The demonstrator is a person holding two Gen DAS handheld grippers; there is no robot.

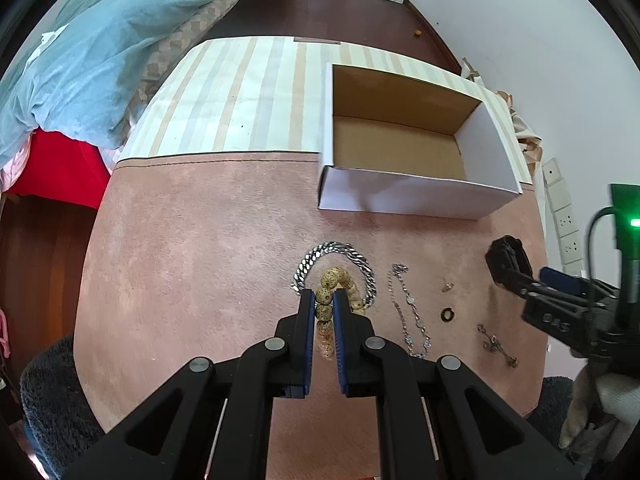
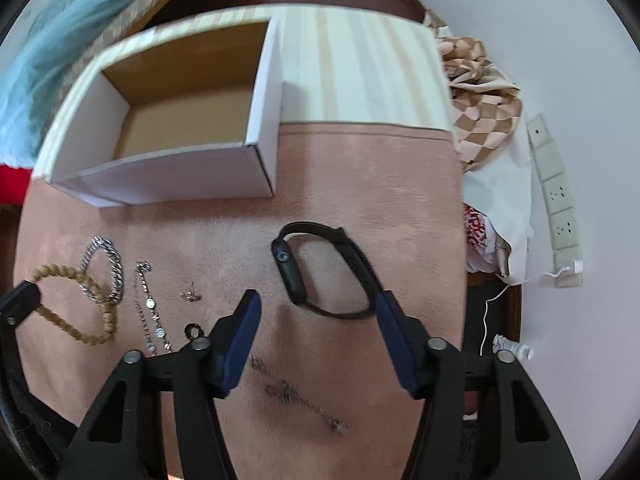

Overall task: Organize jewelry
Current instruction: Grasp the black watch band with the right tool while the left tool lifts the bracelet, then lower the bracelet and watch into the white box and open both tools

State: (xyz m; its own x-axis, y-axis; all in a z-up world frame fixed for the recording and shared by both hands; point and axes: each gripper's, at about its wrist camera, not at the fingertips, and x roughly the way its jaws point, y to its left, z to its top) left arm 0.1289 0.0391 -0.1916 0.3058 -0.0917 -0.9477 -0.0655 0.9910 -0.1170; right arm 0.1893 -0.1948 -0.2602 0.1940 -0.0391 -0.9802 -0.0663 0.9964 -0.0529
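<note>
Wooden beads (image 1: 325, 300) half-hidden, clamped in left gripper (image 1: 323, 300); right gripper (image 2: 316, 308) apart (blurred) by watch (image 2: 320, 268).

Even, soft daylight, faint shadows; strong fisheye bending with dark corners; right wrist view smeared by motion blur

Under your grippers lies a pink suede-like cloth mat (image 1: 192, 264), matt and softly napped. At twelve o'clock stands an open white cardboard box (image 1: 404, 196), smooth outside, raw brown inside. Your left gripper (image 1: 323, 300), matt black plastic with ribbed blue pads, pinches a speckled tan wooden bead bracelet (image 1: 325, 312). Beside it at one o'clock a chunky silver metal chain (image 1: 340, 249) gleams. The black smartwatch (image 2: 320, 268) looks like matt rubber with a glossy case
</note>
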